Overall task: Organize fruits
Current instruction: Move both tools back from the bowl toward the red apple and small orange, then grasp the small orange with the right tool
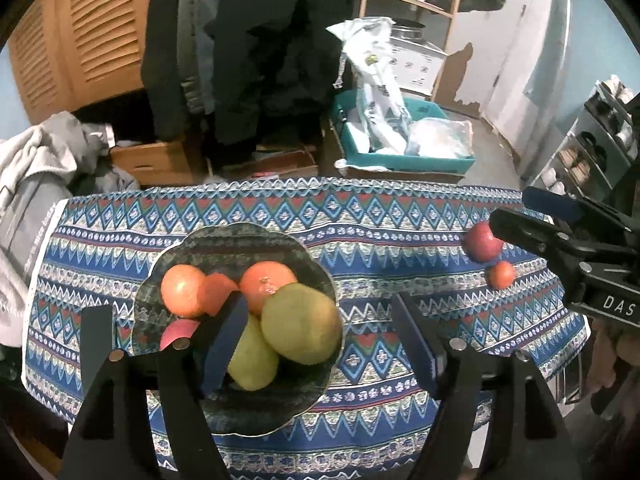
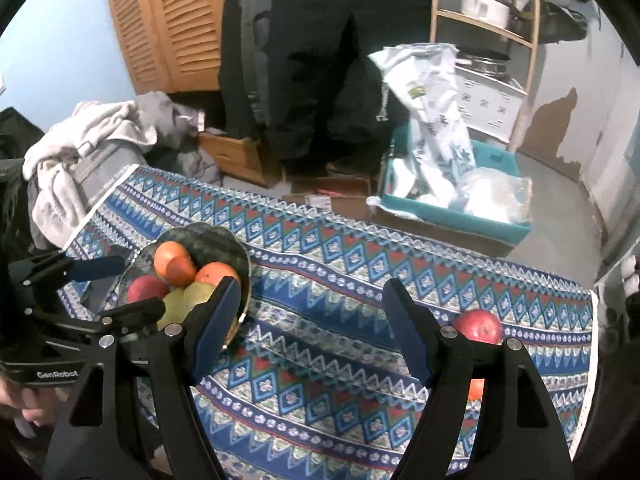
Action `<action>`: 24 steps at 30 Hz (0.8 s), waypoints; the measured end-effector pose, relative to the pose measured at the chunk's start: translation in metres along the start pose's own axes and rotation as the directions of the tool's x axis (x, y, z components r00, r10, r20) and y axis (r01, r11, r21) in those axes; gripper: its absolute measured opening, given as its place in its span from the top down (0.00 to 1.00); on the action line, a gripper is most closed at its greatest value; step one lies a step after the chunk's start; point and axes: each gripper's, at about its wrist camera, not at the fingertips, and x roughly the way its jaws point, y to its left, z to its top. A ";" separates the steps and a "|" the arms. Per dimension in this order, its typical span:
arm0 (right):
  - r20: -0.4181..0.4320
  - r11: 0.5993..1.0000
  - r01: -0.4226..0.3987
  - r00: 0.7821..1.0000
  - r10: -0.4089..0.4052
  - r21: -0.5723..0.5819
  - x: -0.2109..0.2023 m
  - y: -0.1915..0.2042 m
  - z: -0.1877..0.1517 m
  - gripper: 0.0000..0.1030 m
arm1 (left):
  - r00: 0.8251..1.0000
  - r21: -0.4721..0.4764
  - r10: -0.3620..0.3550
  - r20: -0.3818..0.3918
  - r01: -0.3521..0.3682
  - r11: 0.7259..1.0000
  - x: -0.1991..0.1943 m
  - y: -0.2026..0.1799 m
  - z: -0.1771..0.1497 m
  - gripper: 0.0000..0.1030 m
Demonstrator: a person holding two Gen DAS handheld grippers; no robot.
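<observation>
A dark patterned bowl sits on the blue patterned tablecloth. It holds oranges, green fruits and a red apple. My left gripper hovers open over the bowl, its left finger above the fruit and its pads touching nothing. On the cloth to the right lie another red apple and a small orange. My right gripper is open and empty, just left of them.
A person in dark clothes stands beyond the table's far edge. On the floor are a teal crate of plastic bags and cardboard boxes. Grey clothing is heaped at the left, and a shoe rack stands at the right.
</observation>
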 end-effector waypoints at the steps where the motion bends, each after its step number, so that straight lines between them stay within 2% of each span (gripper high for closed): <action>1: 0.003 1.000 0.004 1.000 -0.005 0.007 -0.002 -0.004 -0.002 0.27 | 1.000 0.006 -0.002 -0.002 0.002 1.000 0.001 -0.004 0.001 0.26; 12: -0.011 0.996 0.060 0.998 -0.059 0.069 -0.017 -0.054 -0.024 0.27 | 1.000 0.065 -0.006 -0.021 0.007 0.998 0.010 -0.041 0.006 0.24; 24: -0.059 0.980 0.142 0.989 -0.135 0.137 -0.018 -0.108 -0.050 0.27 | 0.997 0.125 -0.010 -0.075 0.019 0.992 0.041 -0.081 0.011 0.22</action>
